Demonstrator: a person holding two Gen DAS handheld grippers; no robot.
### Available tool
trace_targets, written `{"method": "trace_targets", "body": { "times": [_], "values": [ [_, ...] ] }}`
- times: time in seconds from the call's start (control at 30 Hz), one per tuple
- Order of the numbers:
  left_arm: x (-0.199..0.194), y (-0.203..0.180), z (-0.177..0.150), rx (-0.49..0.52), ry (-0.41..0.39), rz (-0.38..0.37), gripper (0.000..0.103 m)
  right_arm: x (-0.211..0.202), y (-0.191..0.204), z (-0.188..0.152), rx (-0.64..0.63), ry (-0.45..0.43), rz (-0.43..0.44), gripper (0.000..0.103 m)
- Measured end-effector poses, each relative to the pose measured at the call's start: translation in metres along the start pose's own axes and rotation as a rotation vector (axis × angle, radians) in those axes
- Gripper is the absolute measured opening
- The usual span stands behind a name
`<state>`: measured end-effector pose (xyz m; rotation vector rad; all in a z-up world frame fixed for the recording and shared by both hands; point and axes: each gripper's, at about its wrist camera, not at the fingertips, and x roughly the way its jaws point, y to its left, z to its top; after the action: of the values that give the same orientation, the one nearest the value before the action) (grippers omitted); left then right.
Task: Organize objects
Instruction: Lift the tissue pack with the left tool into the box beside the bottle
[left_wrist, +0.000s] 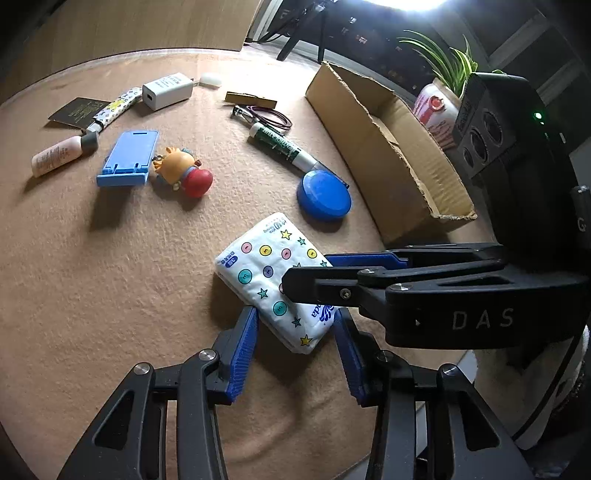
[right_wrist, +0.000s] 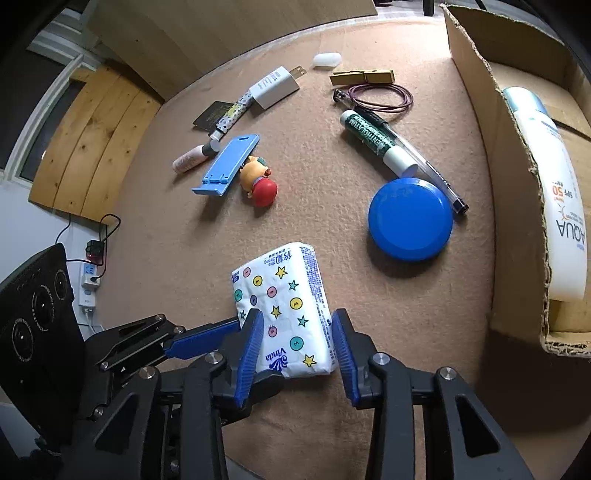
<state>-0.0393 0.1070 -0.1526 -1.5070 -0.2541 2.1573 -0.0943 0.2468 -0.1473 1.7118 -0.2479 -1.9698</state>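
Note:
A white tissue pack with coloured stars and dots sits tilted on the tan felt mat, between both grippers. In the left wrist view my left gripper has its blue pads against the pack's near corner. My right gripper reaches in from the right, across the pack's top. In the right wrist view the right gripper has a pad pressed on each long side of the pack. One blue finger of the left gripper touches the pack's left edge there. A cardboard box lies open on the right.
A white sunscreen bottle lies in the box. On the mat are a blue round lid, a green tube, a pen, a toy figure, a blue phone stand, a charger and a small bottle. A potted plant stands behind the box.

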Motion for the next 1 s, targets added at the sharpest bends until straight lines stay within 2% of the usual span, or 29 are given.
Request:
{"method": "trace_targets", "body": {
  "times": [0.37,0.57,0.73,1.0],
  "values": [
    [-0.019,-0.019,0.014,0.024,-0.058,0.005,0.045,-0.037,0.004,0.000,-0.003,-0.095,0.002,0.034],
    [-0.032,-0.049,0.037,0.085,-0.103,-0.011,0.045,-0.079,-0.005,0.004,0.007,-0.207,-0.035,0.033],
    [-0.027,-0.087,0.061,0.149,-0.128,-0.041,0.045,-0.117,-0.031,0.004,0.038,-0.292,-0.091,0.034],
    [0.007,-0.154,0.097,0.247,-0.130,-0.106,0.045,-0.160,-0.090,0.006,0.127,-0.378,-0.167,0.034]
  ]
}}
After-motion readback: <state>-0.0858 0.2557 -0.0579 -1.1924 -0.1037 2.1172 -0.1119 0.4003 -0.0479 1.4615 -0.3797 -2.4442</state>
